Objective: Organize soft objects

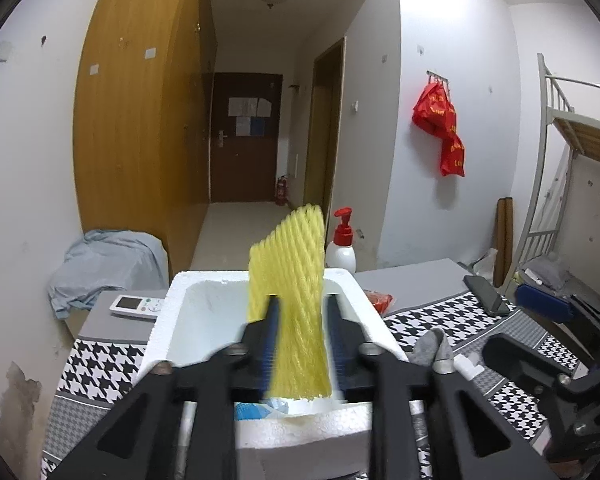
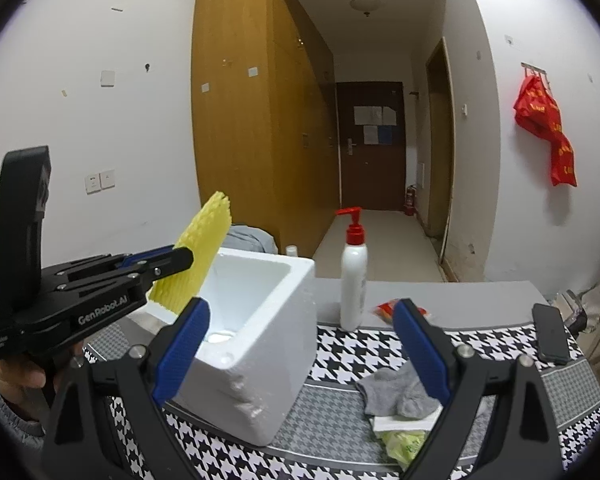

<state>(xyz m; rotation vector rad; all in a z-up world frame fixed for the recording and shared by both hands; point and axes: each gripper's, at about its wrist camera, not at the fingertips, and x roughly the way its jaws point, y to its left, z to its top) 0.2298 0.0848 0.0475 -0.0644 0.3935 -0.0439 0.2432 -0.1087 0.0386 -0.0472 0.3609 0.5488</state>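
My left gripper [image 1: 300, 332] is shut on a yellow foam net sleeve [image 1: 290, 288] and holds it upright over the open white foam box [image 1: 180, 308]. In the right wrist view the left gripper [image 2: 184, 258] and the yellow sleeve [image 2: 198, 258] are above the box's left rim [image 2: 260, 258]. My right gripper [image 2: 300, 344] is open and empty, to the right of the box, above a grey sock [image 2: 396, 394] lying on the houndstooth table cloth [image 2: 340, 350]. The sock also shows in the left wrist view [image 1: 430, 346].
A white pump bottle with a red top [image 2: 353, 276] stands behind the box. A red packet [image 2: 388, 308], a black phone [image 2: 550, 334], white paper and a green bag [image 2: 404, 440] lie on the table. A remote [image 1: 136, 305] lies left of the box.
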